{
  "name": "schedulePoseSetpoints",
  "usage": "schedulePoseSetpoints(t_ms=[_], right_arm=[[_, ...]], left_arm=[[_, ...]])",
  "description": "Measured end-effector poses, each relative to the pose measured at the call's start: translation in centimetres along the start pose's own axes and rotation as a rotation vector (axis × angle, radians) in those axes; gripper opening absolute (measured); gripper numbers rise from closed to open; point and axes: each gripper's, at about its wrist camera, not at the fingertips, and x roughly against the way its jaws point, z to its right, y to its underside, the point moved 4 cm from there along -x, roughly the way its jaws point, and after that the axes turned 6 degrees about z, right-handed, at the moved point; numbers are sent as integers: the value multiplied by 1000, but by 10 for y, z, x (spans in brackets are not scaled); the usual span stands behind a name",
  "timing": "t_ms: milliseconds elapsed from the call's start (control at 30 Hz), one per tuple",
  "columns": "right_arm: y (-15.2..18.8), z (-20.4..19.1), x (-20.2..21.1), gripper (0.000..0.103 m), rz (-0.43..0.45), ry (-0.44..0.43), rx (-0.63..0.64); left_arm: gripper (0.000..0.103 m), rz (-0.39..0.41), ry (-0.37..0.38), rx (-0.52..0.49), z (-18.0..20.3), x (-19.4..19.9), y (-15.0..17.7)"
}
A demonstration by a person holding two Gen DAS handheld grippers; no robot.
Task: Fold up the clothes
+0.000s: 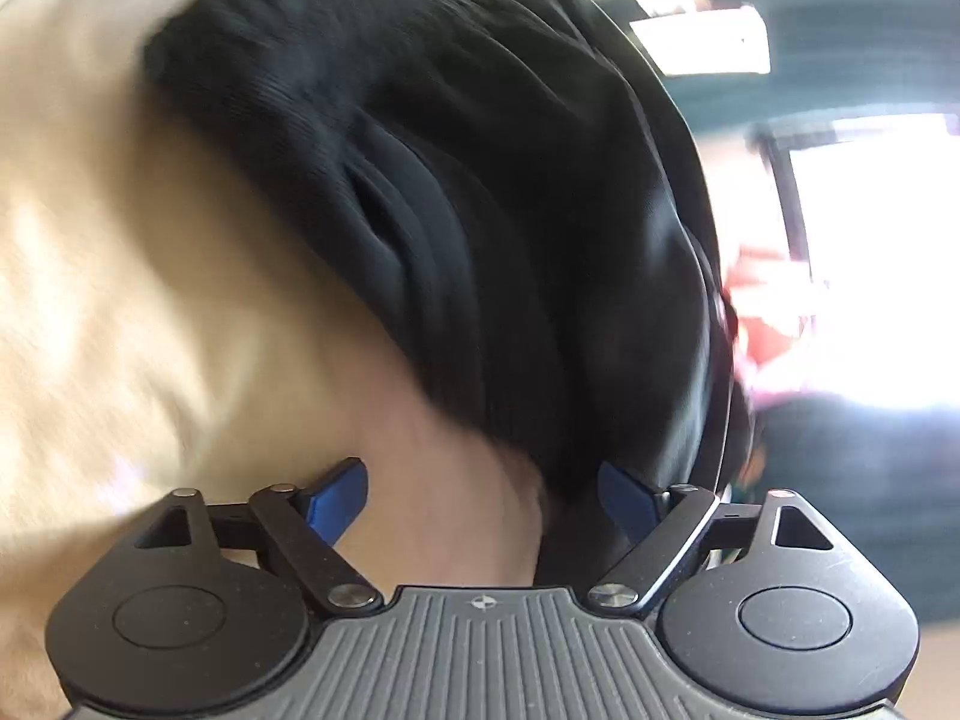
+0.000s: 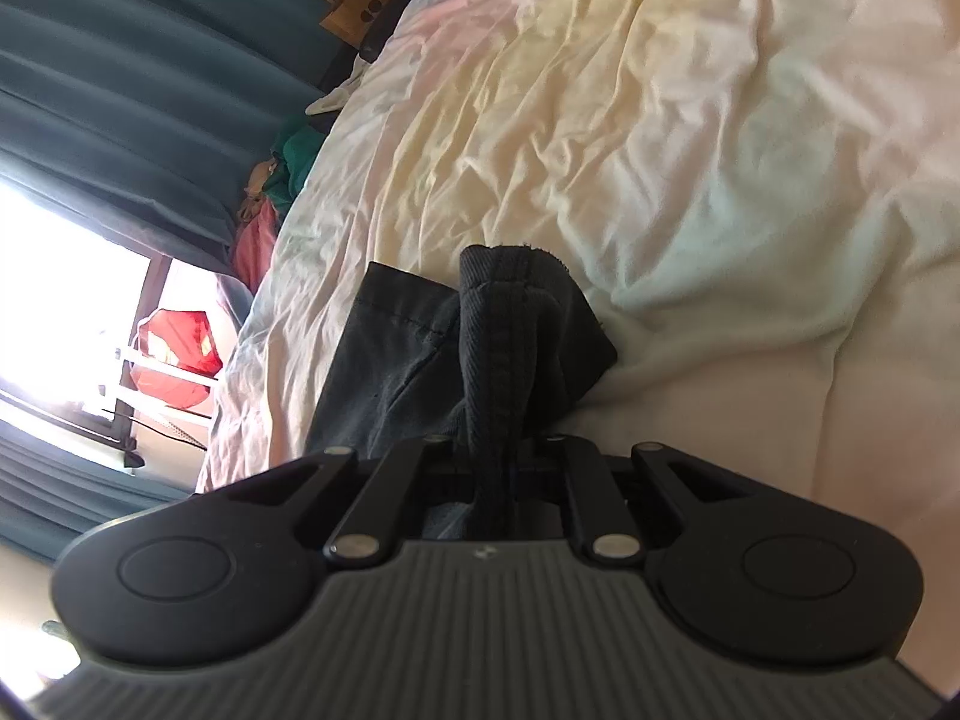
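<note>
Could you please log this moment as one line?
left gripper: open, empty | right gripper: shut on dark garment | bed sheet: beneath

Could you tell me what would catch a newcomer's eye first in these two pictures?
A dark garment stands out against the pale, wrinkled bedsheet; the right gripper has its jaws shut on a bunched fold of it. In the left view the same dark cloth fills the frame ahead of the left gripper, whose jaws stand open. A bright window glares beside teal curtains.

The left wrist view is smeared with motion blur. The right tool's (image 2: 501, 474) fingertips are buried in the dark garment (image 2: 510, 330), whose lower part hides behind the tool's body.
</note>
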Motion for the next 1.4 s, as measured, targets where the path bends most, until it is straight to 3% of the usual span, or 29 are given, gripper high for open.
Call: schedulePoseSetpoints(t_ms=[133,300,333,367,433,667,867,1000,1100,1167,1267,1400], right_arm=[[1,-1,0,11,12,-2,-2],[-1,-1,-4,11,23,-21,-13],[-2,-1,-5,11,26,-23,-12],[-2,-1,-5,11,27,-23,-8],[-3,-2,-6,11,29,-22,2],[-7,-1,-4,11,50,-33,-57],[-19,-19,37,10,193,-78,-19],[-19,-21,62,10,275,80,101],[-15,-6,55,10,221,221,110],[-9,18,37,11,118,302,57],[-8,35,30,11,85,291,-19],[-6,26,33,14,99,296,43]], left_arm=[[69,128,-11,74,-4,-3,-25],[34,168,-35,184,-14,-4,-54],[22,168,-44,167,-11,-1,-57],[16,169,-54,141,-8,3,-61],[12,203,-61,84,3,17,-66],[9,236,-17,-39,54,94,-109],[9,196,2,-132,67,140,-135],[9,145,-76,-185,49,131,-135],[9,97,-174,-222,13,117,-133],[9,63,-193,-225,-14,105,-136],[11,49,-195,-266,-33,96,-135],[13,78,-229,-425,-18,95,-126]])
